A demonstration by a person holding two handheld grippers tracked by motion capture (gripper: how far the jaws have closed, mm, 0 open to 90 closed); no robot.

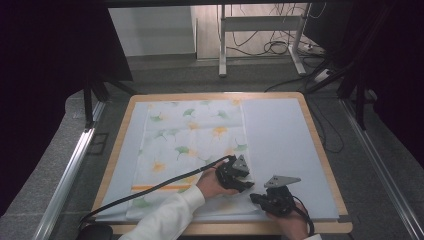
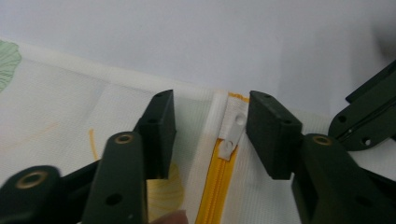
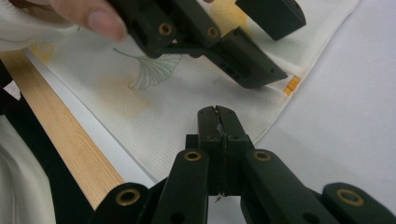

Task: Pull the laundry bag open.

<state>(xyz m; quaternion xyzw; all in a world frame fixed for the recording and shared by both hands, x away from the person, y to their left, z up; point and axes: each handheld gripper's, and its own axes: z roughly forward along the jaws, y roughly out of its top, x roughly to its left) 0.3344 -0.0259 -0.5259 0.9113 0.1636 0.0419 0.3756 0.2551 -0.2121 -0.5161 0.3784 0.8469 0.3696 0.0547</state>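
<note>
- High view is giving me the whole table (image 1: 320, 150): a pale blue mat (image 1: 280, 140) is covering it, and the leaf-print pillowcase (image 1: 192, 145) is lying flat on the mat's left half.
- I'm seeing both hands working at the near right corner of that pillowcase; the left gripper (image 1: 246, 186) is sitting over the fabric's right edge, with its black cable (image 1: 150, 189) trailing back across the print.
- The right gripper (image 1: 256, 198) is resting just beside it, nearer the table's front edge, with the grey plate on top catching the light.
- Left gripper view: I'm looking straight down between the two black pads (image 2: 161, 133), and they are standing apart with the yellow zipper (image 2: 217, 182) and its white pull tab (image 2: 232, 133) lying between them.
- The pads are not pressing on the tab; there's daylight on both sides, so the jaws are open around it.
- Right gripper view: the right gripper (image 3: 218, 122) is showing its jaws pressed tight together, closed, with the tips resting at the pillowcase's hem; whether a sliver of fabric is pinched there I cannot tell.
- Same view, the left gripper (image 3: 275, 51) is hovering above the orange-tipped corner (image 3: 292, 85) of the cloth, a fingertip (image 3: 95, 21) steadying it.
- The wooden table edge (image 3: 60, 135) is running along the left.
</note>
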